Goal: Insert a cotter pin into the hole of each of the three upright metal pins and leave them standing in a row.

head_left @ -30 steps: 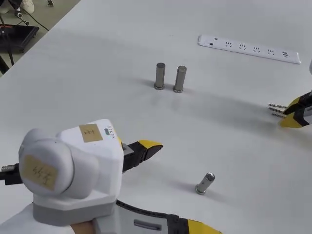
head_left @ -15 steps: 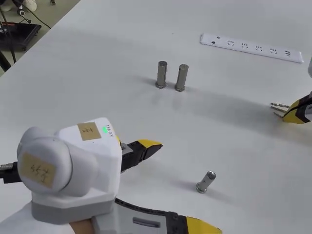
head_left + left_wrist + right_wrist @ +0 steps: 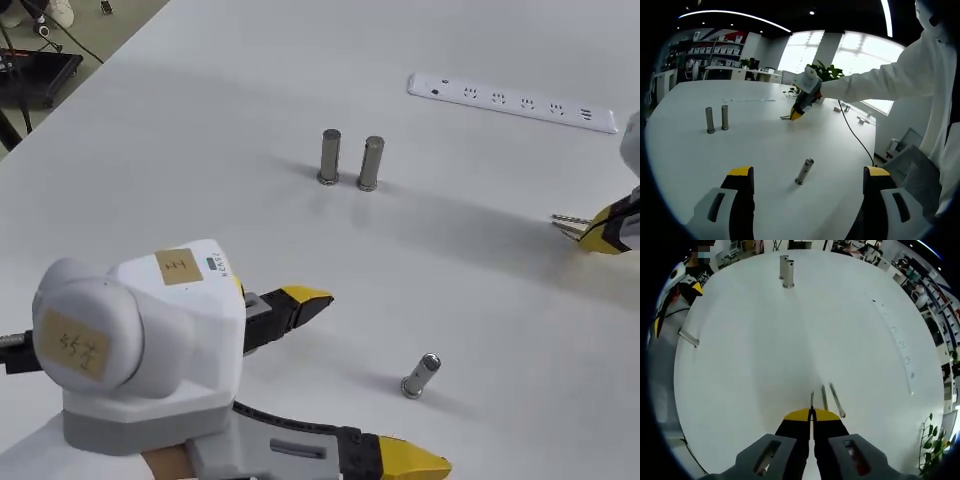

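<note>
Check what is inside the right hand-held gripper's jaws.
A cotter pin pokes out of the right hand-held gripper, whose jaws are shut on it. Two more cotter pins lie beside it on the table. The gripped end is covered.

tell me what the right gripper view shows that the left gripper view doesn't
Right gripper view: the right gripper, jaws shut on a cotter pin, two more cotter pins loose beside it. Left gripper view: the left gripper, jaws open, a white sleeve, windows behind. Both: two upright metal pins, one fallen pin, the white table.
</note>
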Demonstrator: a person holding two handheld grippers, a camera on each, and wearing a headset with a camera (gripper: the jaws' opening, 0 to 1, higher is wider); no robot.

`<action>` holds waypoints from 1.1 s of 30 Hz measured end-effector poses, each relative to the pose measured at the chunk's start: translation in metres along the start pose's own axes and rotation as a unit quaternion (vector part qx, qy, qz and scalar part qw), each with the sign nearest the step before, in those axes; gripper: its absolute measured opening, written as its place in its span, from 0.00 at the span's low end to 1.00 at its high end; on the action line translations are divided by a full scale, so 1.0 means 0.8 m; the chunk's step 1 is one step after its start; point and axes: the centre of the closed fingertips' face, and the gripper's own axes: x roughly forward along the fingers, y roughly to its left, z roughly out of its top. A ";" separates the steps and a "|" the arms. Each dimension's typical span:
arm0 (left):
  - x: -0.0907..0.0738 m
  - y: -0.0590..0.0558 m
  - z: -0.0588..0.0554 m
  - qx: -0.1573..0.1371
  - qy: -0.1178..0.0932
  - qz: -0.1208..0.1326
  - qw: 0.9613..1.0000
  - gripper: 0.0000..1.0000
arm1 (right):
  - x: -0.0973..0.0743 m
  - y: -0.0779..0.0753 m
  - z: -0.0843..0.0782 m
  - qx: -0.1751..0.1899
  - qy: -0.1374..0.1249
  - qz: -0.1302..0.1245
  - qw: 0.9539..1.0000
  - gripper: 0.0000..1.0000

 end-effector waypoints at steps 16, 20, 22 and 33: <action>-0.002 0.012 0.032 -0.014 -0.033 0.000 0.999 0.79 | -0.104 0.029 0.072 -0.075 -0.120 -0.116 0.983 0.00; 0.000 0.016 0.043 -0.010 -0.036 -0.001 0.999 0.78 | -0.133 0.056 0.097 -0.072 -0.171 -0.129 0.974 0.00; 0.002 0.017 0.046 -0.015 -0.027 -0.004 1.000 0.77 | -0.144 0.069 0.104 -0.082 -0.179 -0.135 0.971 0.00; 0.016 0.007 0.095 -0.023 -0.058 -0.026 0.998 0.64 | -0.188 0.138 0.145 -0.111 -0.248 -0.179 0.946 0.00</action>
